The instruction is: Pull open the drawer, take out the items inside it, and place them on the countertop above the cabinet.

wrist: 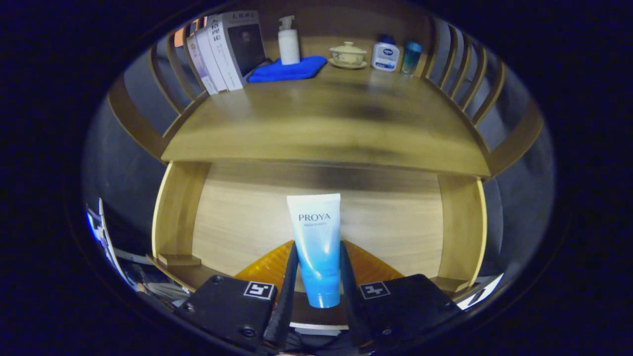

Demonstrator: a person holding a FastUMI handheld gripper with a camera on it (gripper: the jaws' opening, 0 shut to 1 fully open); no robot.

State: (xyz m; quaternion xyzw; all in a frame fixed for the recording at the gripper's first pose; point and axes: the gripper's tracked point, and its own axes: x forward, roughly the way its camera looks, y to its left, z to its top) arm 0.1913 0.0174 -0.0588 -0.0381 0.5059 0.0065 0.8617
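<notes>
We see the tube [316, 242] low in the middle of the frame, white at its flat end and blue toward the cap, standing with the cap nearest the camera. The gripper [316, 277] has its jaws pinching it: one finger presses each side of the tube's lower half. Behind and beneath the tube lies the open drawer [237, 217], its pale wooden floor bare around the tube, with side walls rising at the left and right. Above the drawer, across the middle of the frame, spreads the table [306, 123], a brown wooden top with slatted rails on either side. Along its far edge, in the upper part of the frame, stand a row of books [225, 49] at upper left, a white pump bottle [288, 42] on a folded blue cloth [289, 69], a lidded cup on a saucer [348, 54], a small white bottle [385, 54] and a teal cup [411, 57].
</notes>
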